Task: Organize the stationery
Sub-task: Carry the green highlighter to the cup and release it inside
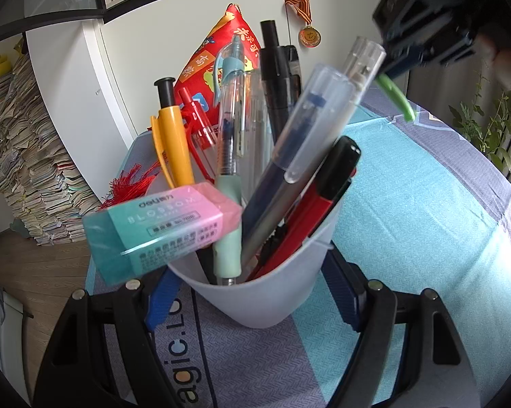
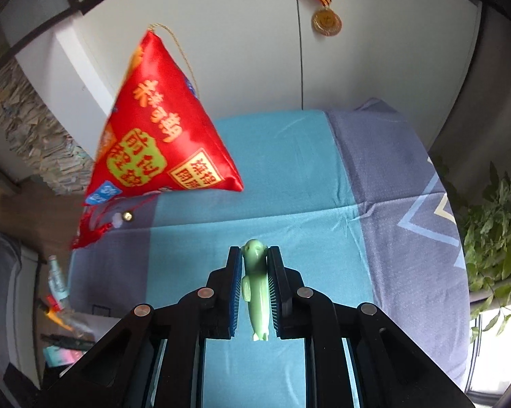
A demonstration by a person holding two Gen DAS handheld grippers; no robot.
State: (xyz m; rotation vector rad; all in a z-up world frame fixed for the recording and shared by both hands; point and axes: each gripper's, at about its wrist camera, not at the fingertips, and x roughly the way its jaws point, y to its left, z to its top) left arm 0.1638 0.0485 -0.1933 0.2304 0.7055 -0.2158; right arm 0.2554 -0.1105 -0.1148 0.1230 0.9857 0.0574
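The left gripper (image 1: pixel 252 292) is built of glossy black plastic linkage arms with cut-out slots, pinned by round silver rivets at about 7 and 5 o'clock in its own view. Its fingers (image 1: pixel 162 302) carry ribbed blue pads. The right gripper (image 2: pixel 254 292) has the same black arms, four silver rivets and blue bristly pads on its fingers (image 2: pixel 233 292). At 2 o'clock in the left view, bare skin of a hand (image 1: pixel 509 68) shows behind black housing.
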